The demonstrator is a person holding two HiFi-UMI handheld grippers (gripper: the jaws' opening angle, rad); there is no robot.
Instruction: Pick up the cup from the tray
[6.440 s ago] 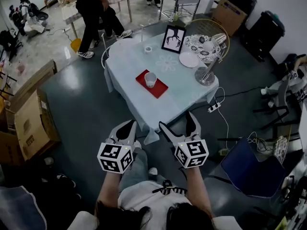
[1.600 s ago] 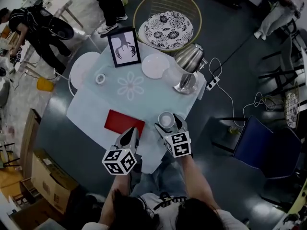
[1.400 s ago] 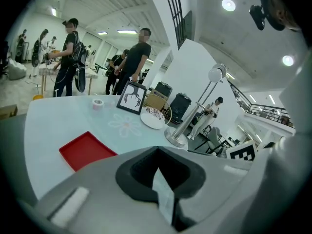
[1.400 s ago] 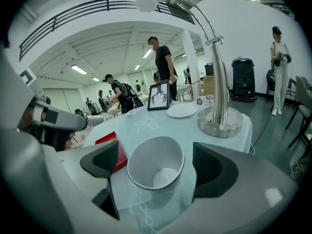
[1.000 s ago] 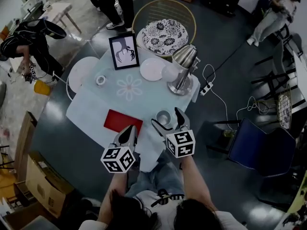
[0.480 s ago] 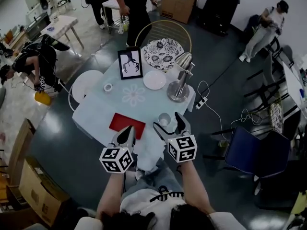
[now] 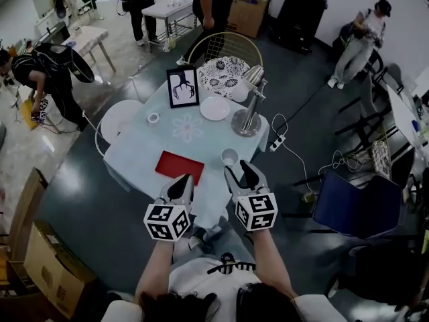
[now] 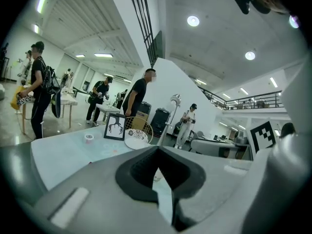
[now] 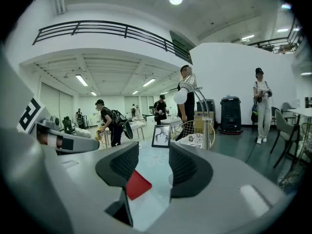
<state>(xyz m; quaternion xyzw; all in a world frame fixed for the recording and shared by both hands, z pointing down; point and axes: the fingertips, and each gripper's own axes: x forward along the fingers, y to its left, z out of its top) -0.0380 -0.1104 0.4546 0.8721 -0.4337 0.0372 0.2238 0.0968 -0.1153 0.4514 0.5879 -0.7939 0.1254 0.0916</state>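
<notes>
The white cup [image 7: 229, 157] stands upright on the pale blue tablecloth, to the right of the flat red tray [image 7: 179, 166] and off it. My right gripper [image 7: 240, 168] hovers just short of the cup, open, with nothing between its jaws. In the right gripper view [image 9: 151, 162] the red tray [image 9: 138, 184] shows through the gap and a sliver of the cup [image 9: 170, 180] lies by the right pad. My left gripper [image 7: 185, 179] is shut and empty at the tray's near edge. The left gripper view [image 8: 158, 167] shows only a thin slit between its jaws.
On the table [image 7: 144, 156] stand a framed picture [image 7: 183, 86], a white plate [image 7: 214, 108], a metal lamp [image 7: 247, 106] and a tape roll [image 7: 153, 118]. A wire chair with a patterned cushion [image 7: 223, 66] is behind it and a blue chair [image 7: 348, 203] to the right. People stand around.
The cup, once on the red tray, was carried right in my right gripper and now stands on the cloth. The right jaws have let go and drawn back.
</notes>
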